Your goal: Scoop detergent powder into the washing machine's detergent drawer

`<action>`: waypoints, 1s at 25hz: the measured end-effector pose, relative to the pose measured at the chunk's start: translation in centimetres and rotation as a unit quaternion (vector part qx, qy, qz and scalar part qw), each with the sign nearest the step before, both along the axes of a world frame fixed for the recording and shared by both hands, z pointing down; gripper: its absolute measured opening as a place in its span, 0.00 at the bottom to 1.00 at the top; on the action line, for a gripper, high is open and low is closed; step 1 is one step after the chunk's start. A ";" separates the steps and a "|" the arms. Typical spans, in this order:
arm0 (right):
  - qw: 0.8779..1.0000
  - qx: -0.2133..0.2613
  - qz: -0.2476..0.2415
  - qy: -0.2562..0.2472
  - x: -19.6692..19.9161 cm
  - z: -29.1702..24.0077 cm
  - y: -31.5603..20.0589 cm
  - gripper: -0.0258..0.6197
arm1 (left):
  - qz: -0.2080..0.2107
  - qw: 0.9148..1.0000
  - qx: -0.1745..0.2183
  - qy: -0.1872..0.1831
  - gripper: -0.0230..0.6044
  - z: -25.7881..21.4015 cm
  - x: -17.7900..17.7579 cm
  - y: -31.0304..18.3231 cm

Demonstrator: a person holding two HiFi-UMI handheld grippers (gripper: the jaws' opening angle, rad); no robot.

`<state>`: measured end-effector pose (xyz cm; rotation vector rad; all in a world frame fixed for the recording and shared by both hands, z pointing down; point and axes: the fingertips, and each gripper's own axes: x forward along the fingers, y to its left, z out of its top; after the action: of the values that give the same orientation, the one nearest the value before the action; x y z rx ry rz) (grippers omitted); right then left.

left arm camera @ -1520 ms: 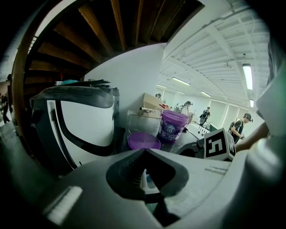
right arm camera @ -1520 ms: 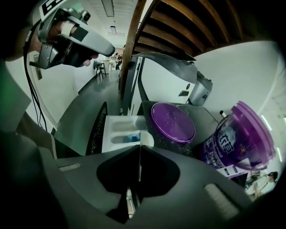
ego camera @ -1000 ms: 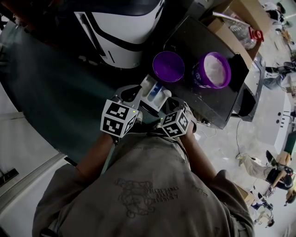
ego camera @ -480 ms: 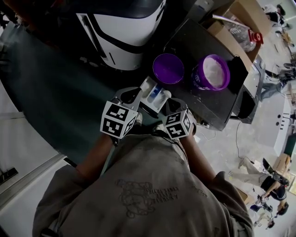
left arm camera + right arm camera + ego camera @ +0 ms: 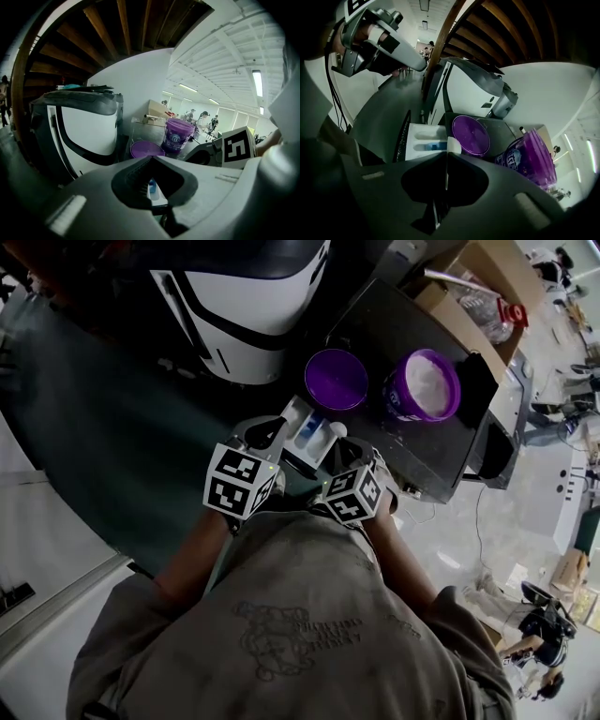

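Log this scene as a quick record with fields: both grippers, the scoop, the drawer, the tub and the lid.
left gripper: jaws together, holding nothing
right gripper: jaws together on the scoop's thin handle
scoop: white, held close by the drawer; contents not visible
detergent drawer: pulled open
tub: purple, uncovered, white powder inside
lid: purple, lying flat beside the tub

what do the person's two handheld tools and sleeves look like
The left tool and right tool have pale grey moulded bodies with dark pads. Each carries a cube of black-and-white square markers. The person wears a short-sleeved grey-brown shirt with a faint printed graphic.
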<state>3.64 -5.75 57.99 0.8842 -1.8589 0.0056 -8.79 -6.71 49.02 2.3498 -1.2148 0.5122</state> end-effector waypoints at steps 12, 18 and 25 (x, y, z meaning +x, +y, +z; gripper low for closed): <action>0.999 0.025 -0.018 0.023 -0.2 -1.2 -0.4 0.09 | -0.011 1.000 0.001 -0.001 0.04 -0.2 -0.6 0.3; 0.999 0.034 -0.023 0.029 -0.2 -2.1 -0.4 0.09 | -0.008 1.000 0.001 -0.002 0.04 -0.3 -0.1 0.3; 0.999 0.039 -0.022 0.020 -0.2 -3.0 -0.6 0.09 | -0.002 1.000 -0.001 -0.005 0.04 -0.2 0.4 0.2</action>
<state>3.46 -6.37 54.96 0.8904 -1.8499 -0.1110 -8.41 -6.49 48.79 2.3441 -1.2236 0.5252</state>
